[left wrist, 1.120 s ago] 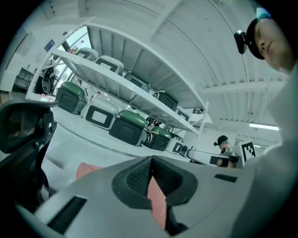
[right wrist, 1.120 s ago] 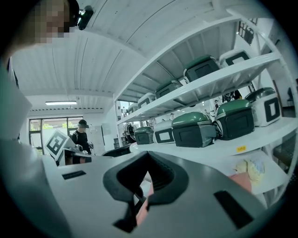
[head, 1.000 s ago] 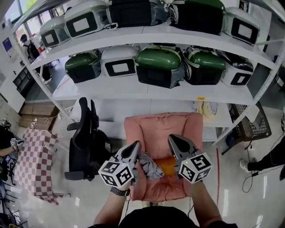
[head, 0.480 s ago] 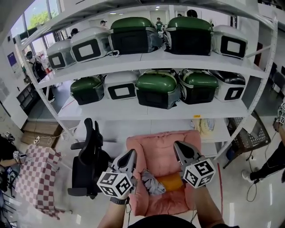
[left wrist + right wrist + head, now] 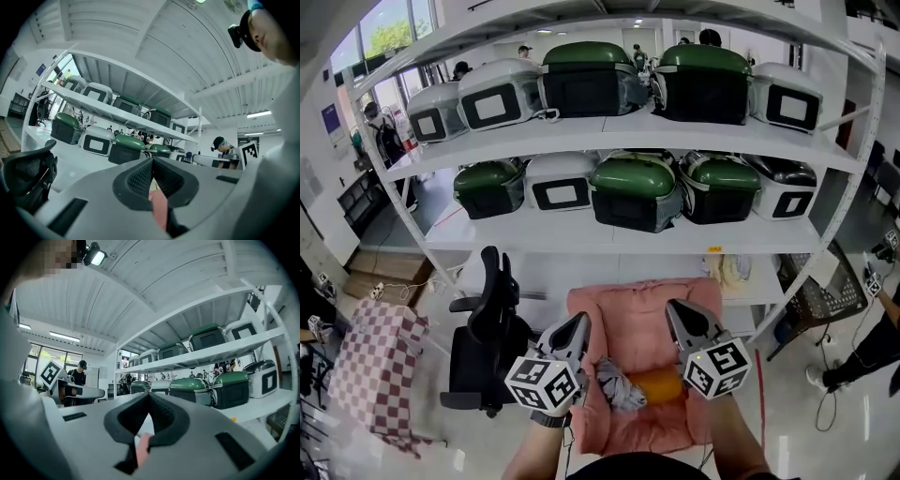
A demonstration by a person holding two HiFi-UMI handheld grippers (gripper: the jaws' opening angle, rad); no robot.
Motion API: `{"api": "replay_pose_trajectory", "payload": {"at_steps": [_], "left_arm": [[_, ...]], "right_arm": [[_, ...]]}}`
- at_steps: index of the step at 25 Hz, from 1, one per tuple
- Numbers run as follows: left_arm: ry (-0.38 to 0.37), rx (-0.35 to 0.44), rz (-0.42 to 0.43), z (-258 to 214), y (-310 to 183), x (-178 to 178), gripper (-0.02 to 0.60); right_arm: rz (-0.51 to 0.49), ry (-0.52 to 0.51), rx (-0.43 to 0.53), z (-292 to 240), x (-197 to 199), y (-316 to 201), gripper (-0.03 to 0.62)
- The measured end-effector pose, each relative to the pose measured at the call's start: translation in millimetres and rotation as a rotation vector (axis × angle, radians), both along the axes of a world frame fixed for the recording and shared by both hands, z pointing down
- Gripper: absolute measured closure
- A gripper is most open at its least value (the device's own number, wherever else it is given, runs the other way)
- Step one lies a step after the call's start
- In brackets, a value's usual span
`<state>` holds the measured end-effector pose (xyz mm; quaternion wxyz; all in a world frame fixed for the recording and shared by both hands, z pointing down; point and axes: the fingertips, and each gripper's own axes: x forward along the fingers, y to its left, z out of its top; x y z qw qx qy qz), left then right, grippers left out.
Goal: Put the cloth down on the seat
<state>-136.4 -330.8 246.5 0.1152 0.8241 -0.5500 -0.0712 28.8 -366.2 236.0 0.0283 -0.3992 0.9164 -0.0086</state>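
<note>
L claw [image 5: 579, 322] is shut tight, pads meeting tip to tip in the left gripper view [image 5: 152, 161] w/ nothing gripped; only a pink blur shows thru the slot below the tips. R claw [image 5: 673, 307] is the same: tips together [image 5: 149, 397], empty, pink blur in the slot.

Both are held level, side by side over the pink armchair [image 5: 637, 314], marker cubes toward the person.

The grey cloth [image 5: 619, 386] lies crumpled on the seat [image 5: 649, 427], free of both claws, lower in the pic than their tips and btwn the two. An orange item [image 5: 661, 382] lies touching its right edge.

Vs 1 s ago:
- Head cam has tipped up, so more of the shelves [image 5: 609, 239] and the green and grey cases [image 5: 635, 187] is in view, and the armchair sits lower in the pic.
- Both claws have come up off the seat; tips now lie over the backrest, not down by the cloth.
- Cloth and orange item haven't shifted.
- Claws shut then, shut now.

Vs 0.5 s ago: next to no change.

Black office chair [image 5: 487, 328] stands just left of the armchair, checked fabric [image 5: 375, 366] further left.
</note>
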Motion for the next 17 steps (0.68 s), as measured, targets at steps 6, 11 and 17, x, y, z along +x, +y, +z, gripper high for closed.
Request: {"api": "replay_pose_trajectory", "payload": {"at_steps": [6, 11, 17], "left_arm": [[-0.010, -0.004, -0.002, -0.1, 3.3, -0.5, 0.575], [-0.027, -0.008, -0.006, 1.2, 3.0, 0.6, 0.575], [-0.022, -0.012, -0.012, 3.0, 0.4, -3.4, 0.575]], "right_arm": [[-0.007, 0.008, -0.002, -0.3, -5.2, 3.9, 0.592], [-0.018, 0.011, -0.006, 1.1, -8.1, 5.6, 0.592], [-0.025, 0.011, -0.004, 2.1, -13.9, 2.6, 0.592]]}}
